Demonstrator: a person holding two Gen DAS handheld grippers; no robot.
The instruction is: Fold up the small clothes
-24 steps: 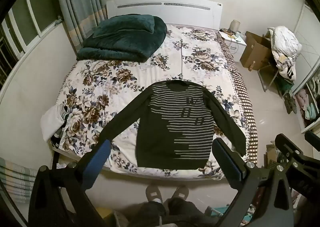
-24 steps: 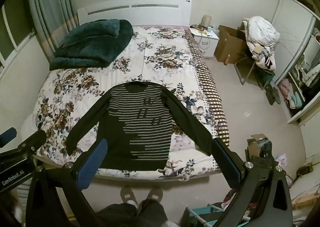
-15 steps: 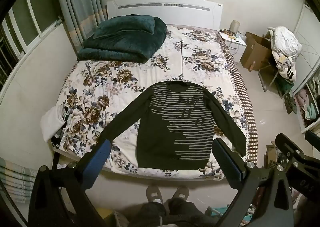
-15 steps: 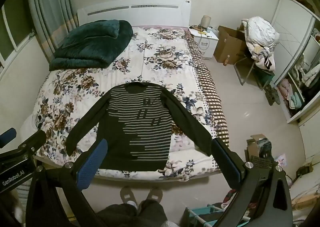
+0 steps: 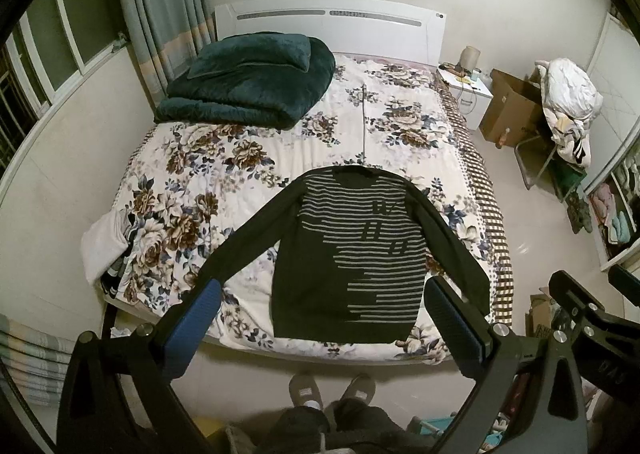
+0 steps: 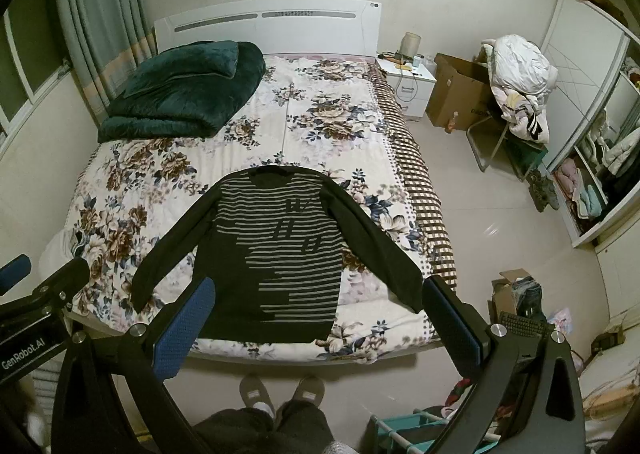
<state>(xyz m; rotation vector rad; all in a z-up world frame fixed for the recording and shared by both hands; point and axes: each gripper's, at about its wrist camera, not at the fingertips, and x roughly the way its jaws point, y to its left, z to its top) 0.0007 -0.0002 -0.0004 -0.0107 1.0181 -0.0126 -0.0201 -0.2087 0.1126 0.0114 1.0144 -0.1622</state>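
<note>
floral bed [image 5: 248,158] with flat striped sweater [image 5: 352,254], left gripper [image 5: 324,306] and right gripper [image 6: 320,306] both wide apart, empty

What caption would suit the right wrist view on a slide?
Open right tool hovers above a striped dark sweater spread flat on a floral bed, folding not yet begun.

both wrist views look steeply down from the foot of the bed [image 5: 256,158], well back; both share the bed and, seemingly, the same slippered feet [image 6: 280,390].
</note>
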